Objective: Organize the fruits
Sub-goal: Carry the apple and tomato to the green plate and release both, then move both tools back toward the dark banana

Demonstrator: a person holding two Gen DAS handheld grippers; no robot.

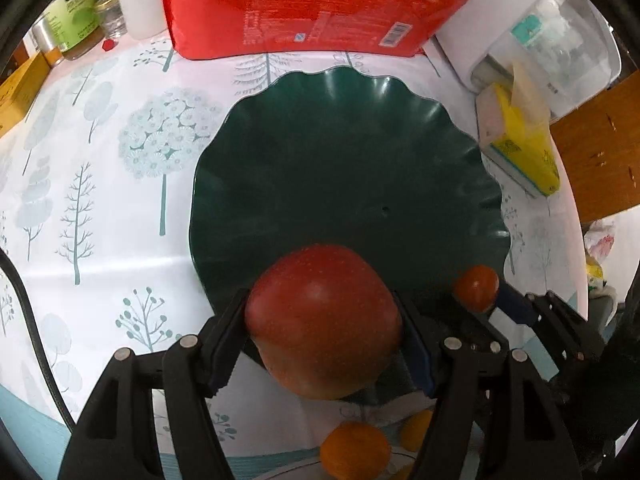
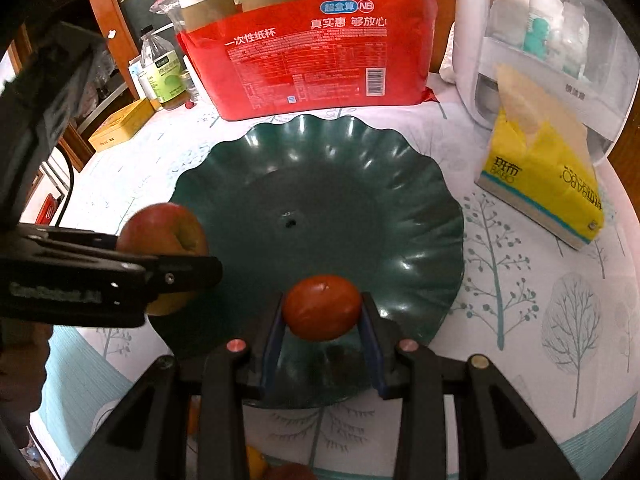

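Observation:
A dark green scalloped plate (image 1: 340, 152) (image 2: 320, 184) lies bare on the tree-print tablecloth. My left gripper (image 1: 320, 308) is shut on a big red apple (image 1: 324, 320), held over the plate's near rim. In the right wrist view that apple (image 2: 164, 228) hangs at the plate's left rim, with one finger of the left gripper (image 2: 172, 268) across it. My right gripper (image 2: 323, 308) is shut on a small red-orange tomato-like fruit (image 2: 322, 306) above the plate's near part. The left wrist view shows this fruit (image 1: 476, 286) at the right gripper (image 1: 480, 296).
Two oranges (image 1: 354, 454) lie on the cloth under the left gripper. Behind the plate stands a red pack of paper cups (image 2: 320, 56). A yellow tissue pack (image 2: 548, 184) and a white appliance (image 2: 560, 40) are right. Bottles (image 2: 160, 68) and a yellow box (image 2: 120, 124) are back left.

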